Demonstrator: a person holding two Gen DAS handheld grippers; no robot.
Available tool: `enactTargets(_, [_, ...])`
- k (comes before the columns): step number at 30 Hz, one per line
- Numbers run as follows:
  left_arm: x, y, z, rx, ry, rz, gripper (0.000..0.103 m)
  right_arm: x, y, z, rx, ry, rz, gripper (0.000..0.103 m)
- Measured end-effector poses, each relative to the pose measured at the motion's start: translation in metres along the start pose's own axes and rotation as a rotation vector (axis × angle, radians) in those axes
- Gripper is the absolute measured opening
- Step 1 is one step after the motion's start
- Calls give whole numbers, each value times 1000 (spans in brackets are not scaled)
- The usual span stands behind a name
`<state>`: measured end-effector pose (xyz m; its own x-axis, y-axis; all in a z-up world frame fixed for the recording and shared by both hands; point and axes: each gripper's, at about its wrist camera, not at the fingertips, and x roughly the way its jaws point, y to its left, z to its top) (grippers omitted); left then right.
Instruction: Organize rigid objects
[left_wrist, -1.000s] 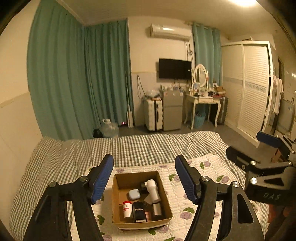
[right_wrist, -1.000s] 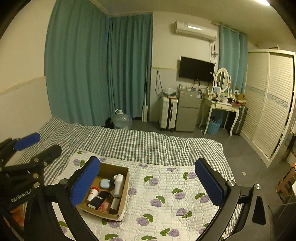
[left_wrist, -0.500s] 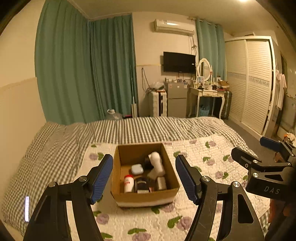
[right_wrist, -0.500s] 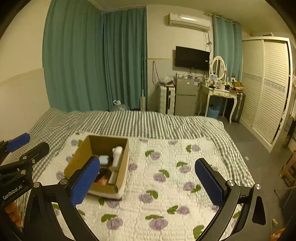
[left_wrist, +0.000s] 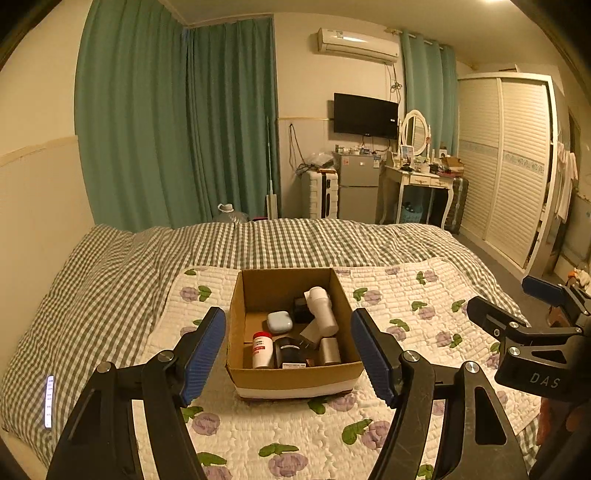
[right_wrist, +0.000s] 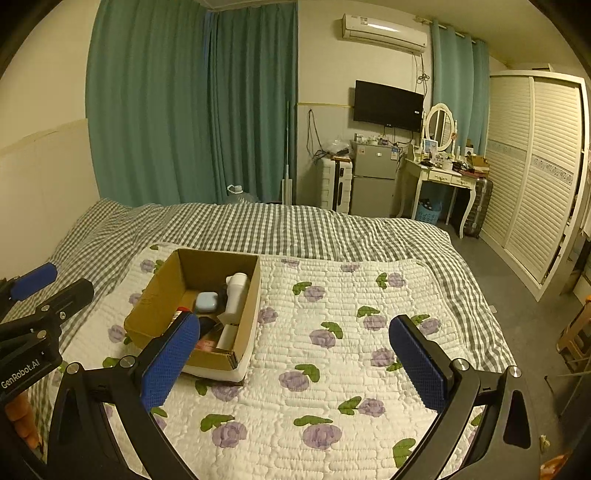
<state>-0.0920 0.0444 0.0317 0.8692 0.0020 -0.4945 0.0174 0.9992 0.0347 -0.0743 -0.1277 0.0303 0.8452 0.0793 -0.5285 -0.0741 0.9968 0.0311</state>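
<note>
An open cardboard box (left_wrist: 295, 376) sits on the flowered quilt (left_wrist: 295, 435); it also shows in the right wrist view (right_wrist: 147, 306). Inside lie a white bottle (left_wrist: 323, 312), a pale blue case (left_wrist: 279, 321), a red-capped white bottle (left_wrist: 262, 349), a black jar (left_wrist: 290, 350), a grey cylinder (left_wrist: 330, 350). My left gripper (left_wrist: 288, 350) is open and empty, its fingers either side of the box's near end. My right gripper (right_wrist: 295, 354) is open and empty, over the quilt right of the box.
The grey checked bedspread (left_wrist: 110, 280) covers the rest of the bed. A lit phone (left_wrist: 48, 400) lies at the bed's left edge. Beyond the bed are a suitcase (left_wrist: 319, 194), a small fridge (left_wrist: 358, 188), a dressing table (left_wrist: 421, 181) and a wardrobe (left_wrist: 506, 166).
Both grippers have come down and closer to the bed. The box now sits larger and nearer in both views. Both stay open.
</note>
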Motion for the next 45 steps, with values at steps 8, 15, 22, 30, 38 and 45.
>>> enactTargets(8, [-1,-4,0,14,5,-9,73,2,2,-3,2,1,1,103])
enactTargets(15, [3,-2,-3,10,21,-10,73,2,2,-3,6,7,-2,103])
enactTargets(22, [7,-2,-7,18,35,-15,73,6,1,-6,10,22,-6,103])
enactTargets(30, [5,0,-8,18,31,-14,73,7,2,-6,5,23,-5,103])
enactTargets(38, [3,0,-6,19,33,-14,73,9,5,-9,-5,28,5,103])
enactTargets(45, [4,0,-6,13,36,-9,73,9,5,-11,-1,37,7,103])
